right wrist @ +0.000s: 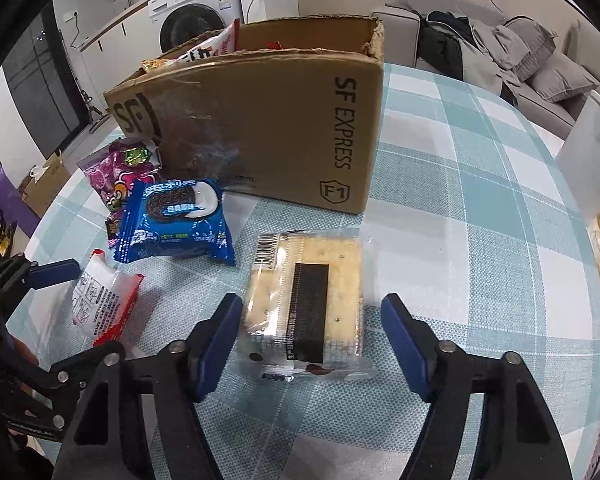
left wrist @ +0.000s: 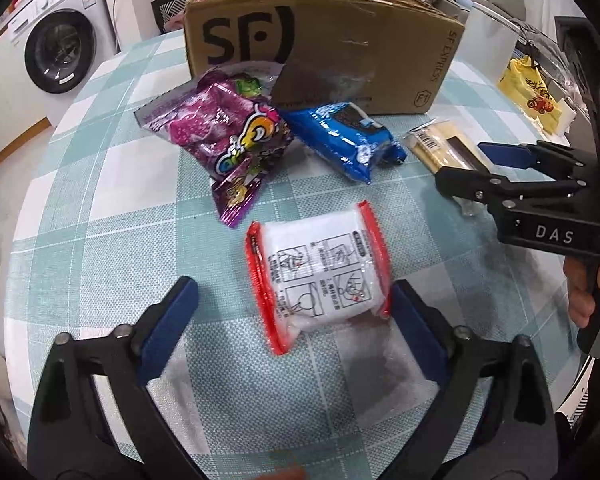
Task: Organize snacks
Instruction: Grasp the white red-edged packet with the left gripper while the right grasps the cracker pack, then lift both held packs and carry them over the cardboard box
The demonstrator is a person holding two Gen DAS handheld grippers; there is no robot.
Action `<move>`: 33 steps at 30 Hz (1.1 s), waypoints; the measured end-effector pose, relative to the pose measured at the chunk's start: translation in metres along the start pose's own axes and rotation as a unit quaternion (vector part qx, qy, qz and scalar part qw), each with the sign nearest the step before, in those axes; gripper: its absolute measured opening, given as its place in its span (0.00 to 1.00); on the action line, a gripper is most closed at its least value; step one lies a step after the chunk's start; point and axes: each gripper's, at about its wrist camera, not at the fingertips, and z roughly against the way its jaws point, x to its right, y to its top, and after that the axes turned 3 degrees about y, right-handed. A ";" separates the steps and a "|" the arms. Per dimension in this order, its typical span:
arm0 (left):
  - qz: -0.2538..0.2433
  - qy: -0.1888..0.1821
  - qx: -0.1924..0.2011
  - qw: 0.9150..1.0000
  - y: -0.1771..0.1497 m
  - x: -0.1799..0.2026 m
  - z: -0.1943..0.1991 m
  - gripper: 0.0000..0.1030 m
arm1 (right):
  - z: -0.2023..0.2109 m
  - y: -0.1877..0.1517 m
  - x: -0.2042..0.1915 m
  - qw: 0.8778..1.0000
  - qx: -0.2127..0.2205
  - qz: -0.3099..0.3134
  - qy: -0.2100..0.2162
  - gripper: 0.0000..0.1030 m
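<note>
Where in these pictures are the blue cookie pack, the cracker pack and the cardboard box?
blue cookie pack (right wrist: 176, 220): right wrist view, on the printed front.
cracker pack (right wrist: 306, 300): right wrist view, on the dark middle stripe.
cardboard box (left wrist: 332, 56): left wrist view, on the front wall.

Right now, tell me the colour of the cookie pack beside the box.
Blue cookie pack, with white lettering; clearest in the right wrist view.

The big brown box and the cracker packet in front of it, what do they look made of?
The box looks like matte corrugated cardboard: its top edge is torn and ragged, and shiny tape patches cross its face. The cracker packet seems to be thin, clear, glossy plastic film, since the crackers show through.
</note>
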 end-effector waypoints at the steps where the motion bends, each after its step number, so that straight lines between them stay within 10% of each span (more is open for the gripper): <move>1: -0.001 -0.004 0.004 1.000 0.000 0.001 0.002 0.77 | 0.001 -0.001 -0.001 1.000 0.002 -0.001 0.003 0.60; 6: -0.006 -0.033 0.022 0.999 -0.002 0.000 0.009 0.51 | 0.008 -0.005 -0.002 1.000 0.011 -0.008 0.020 0.57; 26: 0.023 -0.068 0.095 0.993 0.012 -0.014 0.056 0.48 | 0.055 -0.008 -0.003 0.996 0.073 -0.023 0.052 0.56; 33: 0.033 -0.071 0.113 0.990 0.027 -0.021 0.072 0.25 | 0.076 0.001 -0.007 0.993 0.101 -0.022 0.061 0.56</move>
